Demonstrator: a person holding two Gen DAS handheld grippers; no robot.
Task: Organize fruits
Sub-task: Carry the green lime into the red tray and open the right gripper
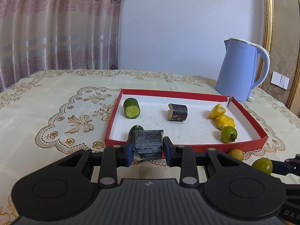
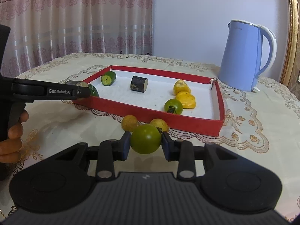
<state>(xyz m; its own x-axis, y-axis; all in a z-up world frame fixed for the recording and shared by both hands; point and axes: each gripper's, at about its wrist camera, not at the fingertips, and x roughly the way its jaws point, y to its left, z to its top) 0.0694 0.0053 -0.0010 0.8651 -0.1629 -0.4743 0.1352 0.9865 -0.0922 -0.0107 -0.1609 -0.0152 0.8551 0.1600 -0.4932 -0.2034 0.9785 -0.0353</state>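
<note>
Two grippers are engaged, each with its jaws closed on one item. The left gripper [image 1: 147, 149] clamps a dark cut cylinder [image 1: 147, 144], bark-like and streaked, held just above the near edge of the red tray [image 1: 187, 146] at its near left corner. The right gripper [image 2: 145, 144] clamps a round green tomato [image 2: 145, 138], smooth and glossy, held over the tablecloth [image 2: 243, 131] just short of the tray's near edge. Two small yellow-brown round fruits [image 2: 129, 123] lie on the cloth between that tomato and the tray wall, just beside the wall. One tray is present, shallow, red-walled with a white floor. It contains six items: two green cucumber pieces, one [image 1: 131, 108] lying at the far left corner with its pale cut face forward and one [image 1: 136, 129] at the near left corner partly hidden behind the held cylinder; one dark cylinder [image 1: 177, 112] lying on its side mid-tray toward the far edge; two yellow pieces [image 1: 217, 111] touching each other along the right side; one green tomato [image 1: 228, 134] with a dark stem, against the nearer yellow piece. One blue kettle [image 1: 238, 69] stands on the cloth beyond the tray's far right corner. A person's hand [image 2: 13, 133] grips the left gripper's handle.
</note>
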